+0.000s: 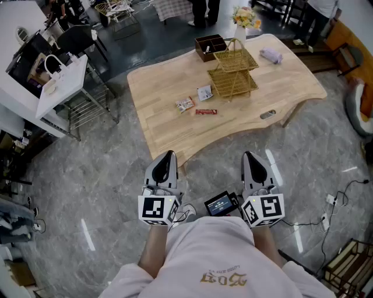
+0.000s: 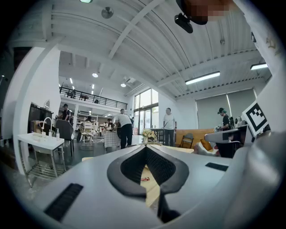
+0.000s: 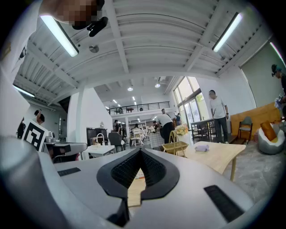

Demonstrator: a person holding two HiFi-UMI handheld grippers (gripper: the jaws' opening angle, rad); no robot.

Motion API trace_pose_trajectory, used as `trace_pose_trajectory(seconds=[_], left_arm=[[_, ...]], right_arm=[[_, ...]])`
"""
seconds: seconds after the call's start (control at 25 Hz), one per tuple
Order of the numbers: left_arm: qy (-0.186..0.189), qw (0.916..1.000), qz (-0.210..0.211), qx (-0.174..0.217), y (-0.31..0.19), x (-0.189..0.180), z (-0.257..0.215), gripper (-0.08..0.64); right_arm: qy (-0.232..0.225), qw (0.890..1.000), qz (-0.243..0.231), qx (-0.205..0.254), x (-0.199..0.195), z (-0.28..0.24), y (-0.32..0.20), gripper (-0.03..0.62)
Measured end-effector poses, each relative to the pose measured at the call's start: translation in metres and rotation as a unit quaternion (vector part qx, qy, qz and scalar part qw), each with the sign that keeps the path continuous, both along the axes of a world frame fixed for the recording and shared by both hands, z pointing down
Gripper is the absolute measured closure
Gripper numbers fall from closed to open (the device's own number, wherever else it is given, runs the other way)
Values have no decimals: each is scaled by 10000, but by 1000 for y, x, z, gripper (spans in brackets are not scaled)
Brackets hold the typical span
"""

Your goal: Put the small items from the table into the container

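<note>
On the wooden table point(image 1: 169, 131) lie small items: a snack packet point(image 1: 185, 104), a white packet point(image 1: 204, 93), a red bar point(image 1: 206, 112) and a small dark item point(image 1: 267, 114). Behind them stands a gold two-tier wire basket point(image 1: 234, 73), with a brown box point(image 1: 210, 46) further back. My left gripper point(image 1: 169, 153) and right gripper point(image 1: 249, 154) are held level side by side, short of the table's near edge. Both are shut with nothing in them, as the left gripper view point(image 2: 146, 146) and the right gripper view point(image 3: 140, 150) also show. The basket point(image 3: 175, 148) appears past the right jaws.
A purple cloth point(image 1: 271, 55) and a vase of flowers point(image 1: 245, 17) sit at the table's far side. A white cart point(image 1: 61, 81) with a metal rack stands at the left. Cables point(image 1: 332, 201) lie on the grey floor at the right. People stand in the background.
</note>
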State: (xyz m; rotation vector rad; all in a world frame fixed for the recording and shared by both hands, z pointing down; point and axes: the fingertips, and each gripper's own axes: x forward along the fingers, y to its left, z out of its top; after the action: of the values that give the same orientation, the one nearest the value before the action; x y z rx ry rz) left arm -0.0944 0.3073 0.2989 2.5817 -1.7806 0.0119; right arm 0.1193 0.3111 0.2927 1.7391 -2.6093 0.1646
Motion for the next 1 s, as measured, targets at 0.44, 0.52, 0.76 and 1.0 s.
trace_pose_trajectory(seconds=[0.44,0.52,0.76,1.0], left_arm=[[-216,9995,-120,187,-16,3,-9,552],[-196,9995,-172,193,-19,4,-12,552],[-249,9993,-242,147,-20,15,-11,551],[-346,9988,-334,100,-24,33,-6,552]], right_arm=[[100,9998,-92,172,3,-6,-20,576],[1,9997,-116,211,5,-9,-22,575],[-50,9995,-187,247,13,-10,-25,575],[-80,9991,-285,314,31,-10,-29,575]])
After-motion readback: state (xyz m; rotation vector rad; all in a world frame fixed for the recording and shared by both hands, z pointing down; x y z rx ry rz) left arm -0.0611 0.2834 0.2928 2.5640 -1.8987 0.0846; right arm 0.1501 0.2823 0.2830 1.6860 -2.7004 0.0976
